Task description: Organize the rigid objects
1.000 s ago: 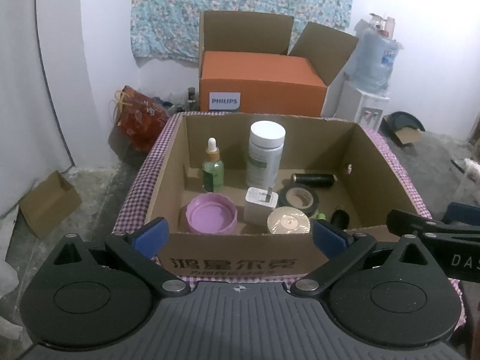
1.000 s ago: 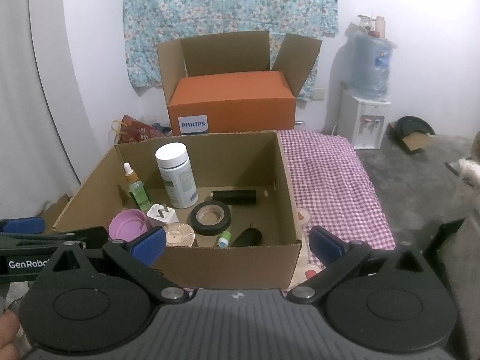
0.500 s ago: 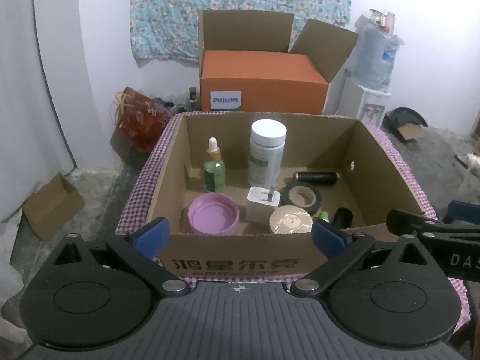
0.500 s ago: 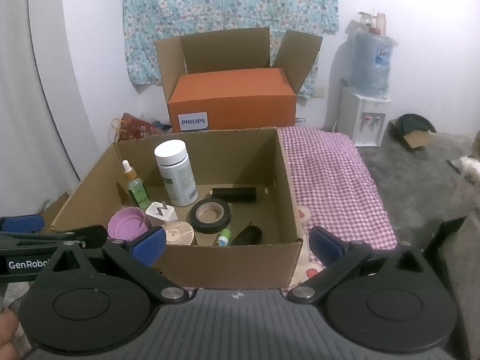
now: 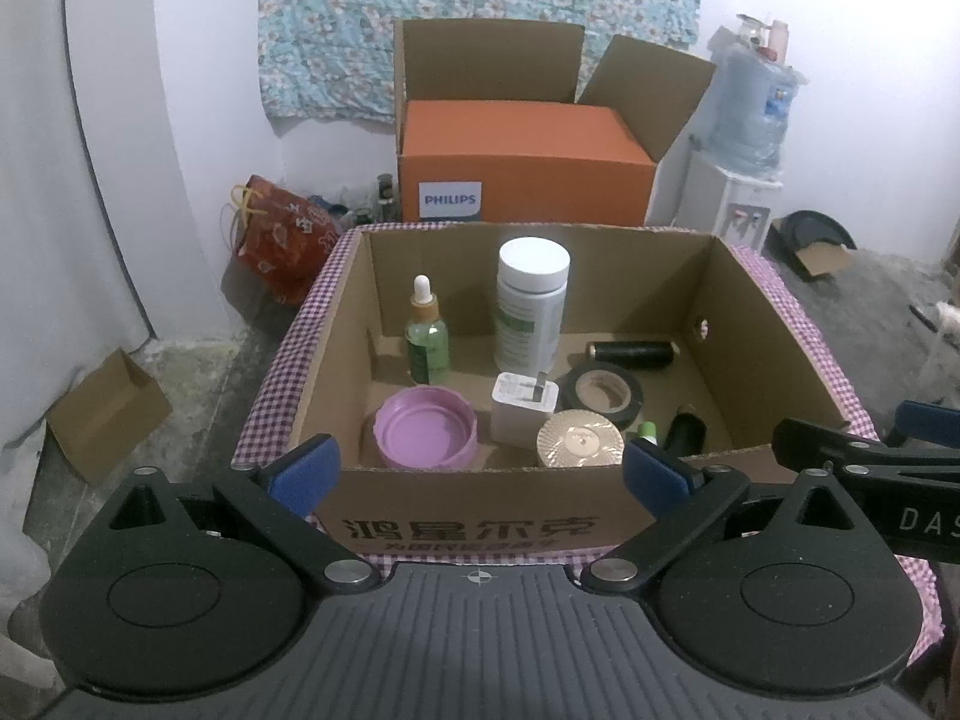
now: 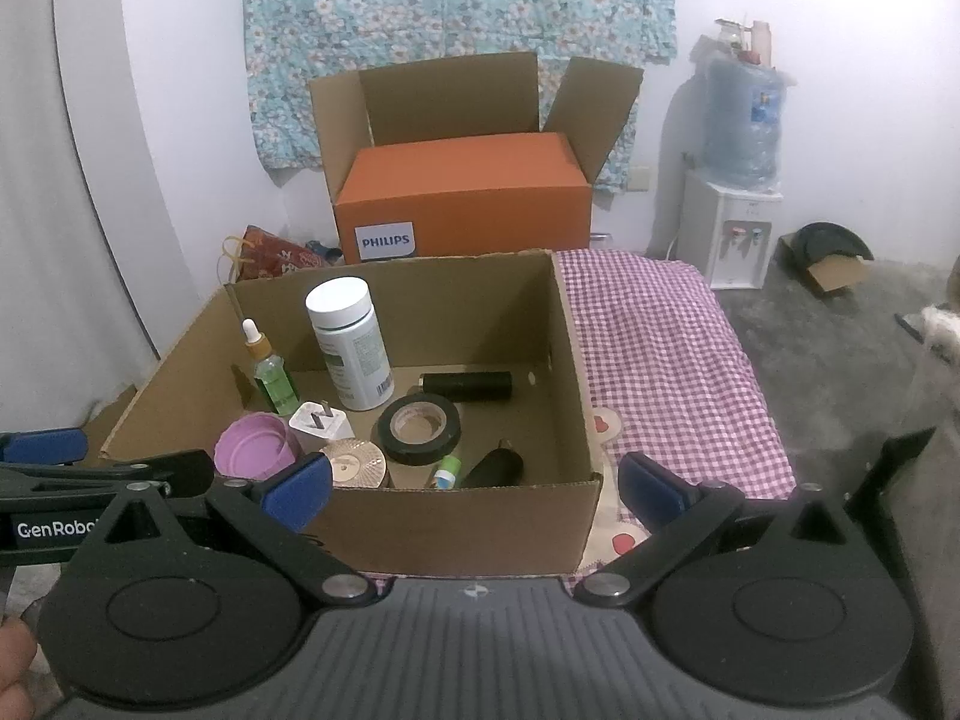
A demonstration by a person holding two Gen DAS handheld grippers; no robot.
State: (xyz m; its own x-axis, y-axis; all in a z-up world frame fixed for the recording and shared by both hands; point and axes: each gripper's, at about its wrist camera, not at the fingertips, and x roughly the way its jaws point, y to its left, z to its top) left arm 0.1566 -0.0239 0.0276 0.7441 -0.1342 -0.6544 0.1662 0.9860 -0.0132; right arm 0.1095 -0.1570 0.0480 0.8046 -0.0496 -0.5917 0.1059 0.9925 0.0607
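The left gripper (image 5: 477, 459) has its blue finger pads (image 5: 305, 465) spread wide apart, and they hold nothing. The right gripper (image 6: 477, 480) is spread just as wide and is empty too. Both hang in the air just in front of the near wall of the open brown cardboard box (image 5: 474, 525). Since a moment ago both have come a little nearer to the box, and nothing inside it has moved.

In the box, near the front wall, lie the pink round plastic lid (image 5: 427, 435), the white square plug charger (image 5: 525, 414) and the small gold round disc (image 5: 579, 445), which touches the charger. Behind them stand the small green dropper bottle (image 5: 427, 342) and the tall white pill bottle (image 5: 531, 306). On the right side lie the black ring of tape (image 5: 603, 399), the black tube (image 5: 636, 353) by the back wall, a little green and white tube (image 5: 647, 432) and a dark rounded thing (image 5: 684, 432) by the front wall.

The box sits at the left end of the purple checked cloth (image 6: 660, 348). To the right of the box the cloth is bare, with lots of room. The box top is open all the way across. Behind it stands an orange box with a Philips label (image 6: 462, 204).
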